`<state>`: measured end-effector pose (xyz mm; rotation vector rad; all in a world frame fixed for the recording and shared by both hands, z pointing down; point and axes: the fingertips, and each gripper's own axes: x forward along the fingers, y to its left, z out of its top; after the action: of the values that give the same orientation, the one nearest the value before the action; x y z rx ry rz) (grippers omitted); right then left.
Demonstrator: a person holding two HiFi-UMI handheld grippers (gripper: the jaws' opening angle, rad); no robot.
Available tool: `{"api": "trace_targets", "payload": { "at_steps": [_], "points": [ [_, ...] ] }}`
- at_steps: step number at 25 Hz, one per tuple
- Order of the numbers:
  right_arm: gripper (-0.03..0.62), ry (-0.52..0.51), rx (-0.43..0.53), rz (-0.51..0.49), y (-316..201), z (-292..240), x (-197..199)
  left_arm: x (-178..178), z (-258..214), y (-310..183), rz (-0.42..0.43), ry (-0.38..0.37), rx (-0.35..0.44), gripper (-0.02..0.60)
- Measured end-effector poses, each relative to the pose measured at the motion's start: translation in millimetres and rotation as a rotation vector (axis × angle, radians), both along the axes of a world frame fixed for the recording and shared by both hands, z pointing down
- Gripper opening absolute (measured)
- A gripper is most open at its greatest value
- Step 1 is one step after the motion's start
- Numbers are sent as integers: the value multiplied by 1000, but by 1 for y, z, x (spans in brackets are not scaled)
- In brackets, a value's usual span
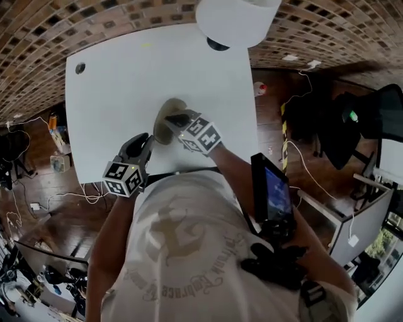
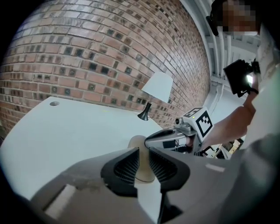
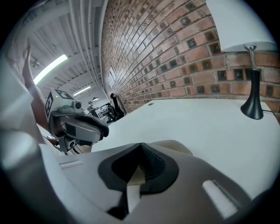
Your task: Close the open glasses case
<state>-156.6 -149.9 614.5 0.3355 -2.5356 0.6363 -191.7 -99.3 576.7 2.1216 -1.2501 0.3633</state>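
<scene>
A beige glasses case (image 1: 165, 113) lies near the middle of the white table (image 1: 126, 75); it looks like a low rounded mound, its lid down or nearly so. My right gripper (image 1: 173, 119) reaches over it from the right, its jaws met at the tips, and rests on or just above the case top (image 2: 136, 142). My left gripper (image 1: 148, 139) hangs a little short of the case's near end. Its pads (image 2: 127, 164) stand a narrow gap apart with nothing between them; the case shows beyond the gap. In the right gripper view the case (image 3: 177, 145) peeks past the shut jaws.
A white-shaded lamp (image 1: 236, 19) on a black base (image 1: 217, 44) stands at the table's far edge. A round cable hole (image 1: 80, 68) sits at the far left corner. Brick wall behind; chairs, cables and desks surround the table on the wooden floor.
</scene>
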Motion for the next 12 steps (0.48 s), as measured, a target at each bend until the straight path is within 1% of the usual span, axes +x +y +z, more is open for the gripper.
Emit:
{"api": "trace_targets", "payload": {
  "at_steps": [4, 8, 12],
  "points": [
    [6, -9, -11, -14, -1, 0, 11, 12, -3, 4, -23, -5, 4, 75],
    [8, -26, -27, 0, 2, -3, 18, 19, -6, 10, -54, -18, 7, 75],
    [8, -58, -48, 14, 2, -6, 27, 36, -9, 16, -74, -39, 16, 72]
  ]
}}
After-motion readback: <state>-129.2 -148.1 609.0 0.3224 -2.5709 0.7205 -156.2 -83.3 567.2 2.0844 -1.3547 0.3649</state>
